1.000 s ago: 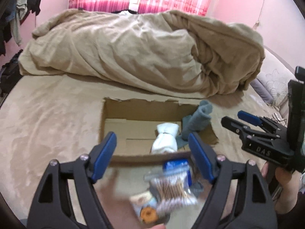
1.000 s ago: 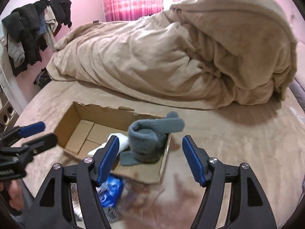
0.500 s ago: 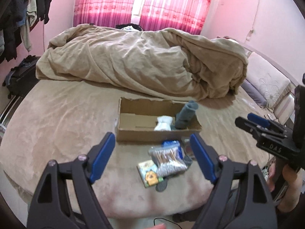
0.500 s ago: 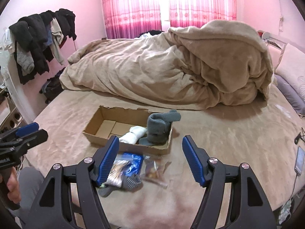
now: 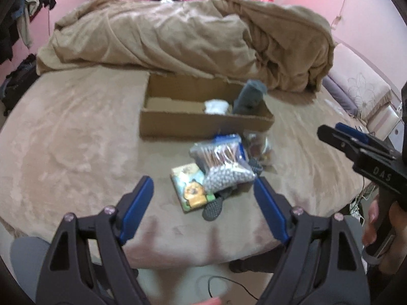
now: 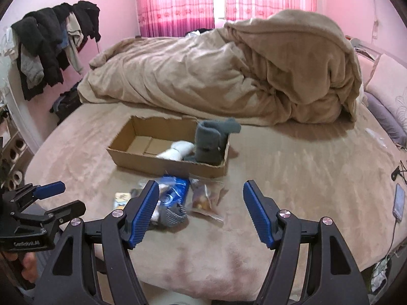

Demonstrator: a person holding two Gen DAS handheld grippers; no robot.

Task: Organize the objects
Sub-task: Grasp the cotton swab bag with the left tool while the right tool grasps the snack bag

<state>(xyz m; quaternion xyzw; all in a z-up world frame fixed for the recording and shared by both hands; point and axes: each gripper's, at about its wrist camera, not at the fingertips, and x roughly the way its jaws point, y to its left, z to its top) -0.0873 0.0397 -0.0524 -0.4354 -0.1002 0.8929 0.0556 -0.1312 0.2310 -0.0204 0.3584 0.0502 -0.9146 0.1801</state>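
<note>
A cardboard box [image 6: 142,158] is seen lying on the bed [image 6: 292,178], in front of a heaped brown blanket [image 6: 229,76]. Inside the box, at its right end, a grey sock bundle [image 6: 211,139] is stood upright, and a white rolled cloth [image 6: 178,150] is laid just beside it on the left; the left part of the box floor is bare.

Just in front of the near wall of the box, a small pile is gathered on the bed: a clear bag of cotton swabs [image 5: 220,157] is laid over a blue packet [image 6: 175,190], with a picture card [image 5: 190,188] at the near left, a dark ribbed item [image 5: 212,209] at the near edge, and a clear bag with small brown pieces [image 6: 206,198] on the right.

The left gripper [image 5: 203,198] is held above the near edge of the bed, its fingers wide apart and nothing between them. The right gripper [image 6: 201,211] is held likewise, fingers spread and nothing gripped, near the pile but not touching it.

Clothes [image 6: 51,40] are hung at the far left wall.
</note>
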